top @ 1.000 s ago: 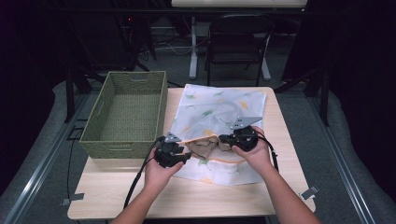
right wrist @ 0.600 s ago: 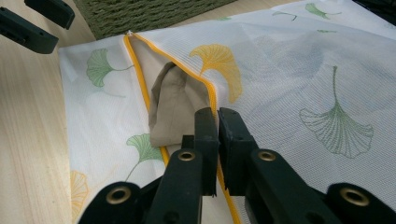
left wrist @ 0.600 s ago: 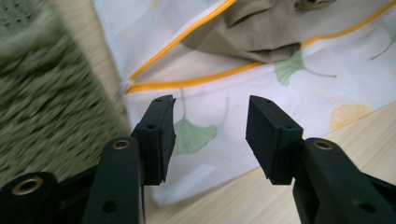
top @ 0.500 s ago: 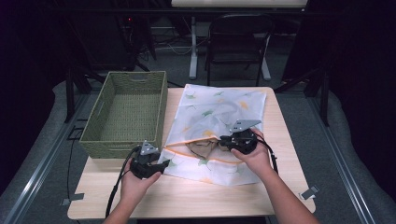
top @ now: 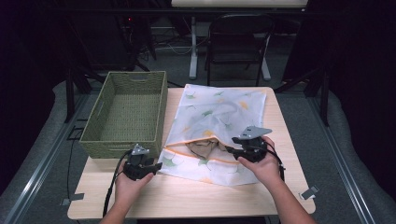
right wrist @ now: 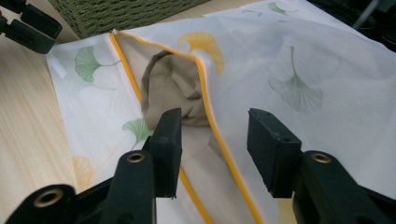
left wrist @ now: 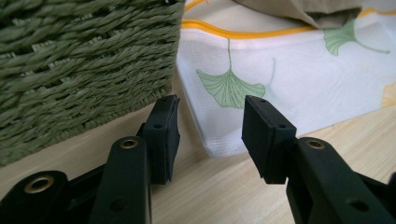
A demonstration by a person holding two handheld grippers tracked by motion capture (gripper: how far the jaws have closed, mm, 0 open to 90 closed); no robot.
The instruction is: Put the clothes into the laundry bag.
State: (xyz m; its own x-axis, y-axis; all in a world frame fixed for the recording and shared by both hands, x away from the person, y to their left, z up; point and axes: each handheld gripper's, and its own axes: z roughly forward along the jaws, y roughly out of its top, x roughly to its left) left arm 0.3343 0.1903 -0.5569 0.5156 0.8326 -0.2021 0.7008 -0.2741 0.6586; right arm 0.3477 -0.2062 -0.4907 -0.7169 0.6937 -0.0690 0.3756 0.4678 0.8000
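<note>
Lying flat across the middle of the wooden table (top: 187, 196) is a white mesh laundry bag (top: 219, 116) printed with ginkgo leaves, its orange-edged opening (top: 205, 142) gaping toward the person. A beige garment (top: 201, 148) sits inside that opening; most of it is hidden under the bag's upper layer, so what sort of garment it is cannot be told. A dark cord or strap lies on it in the high view, too small to make out.

The right gripper (top: 233, 150) rests at the right end of the opening, held in the person's right hand (top: 264, 163). In the right gripper view its jaws stand wide apart, with the orange hem (right wrist: 210, 126) running up between them and nothing pinched; whether the lower jaw touches the fabric is unclear.

The left gripper (top: 156, 166) sits near the bag's front left corner (left wrist: 212, 147), just before the green woven basket (top: 128, 116). In the left gripper view its jaws are also spread wide and hold nothing; the corner lies on the table between and just beyond them, apart from both pads. The basket wall (left wrist: 84, 70) rises close behind the left jaw, cut off by the picture's edge. The left hand (top: 128, 184) partly covers that gripper in the high view.
</note>
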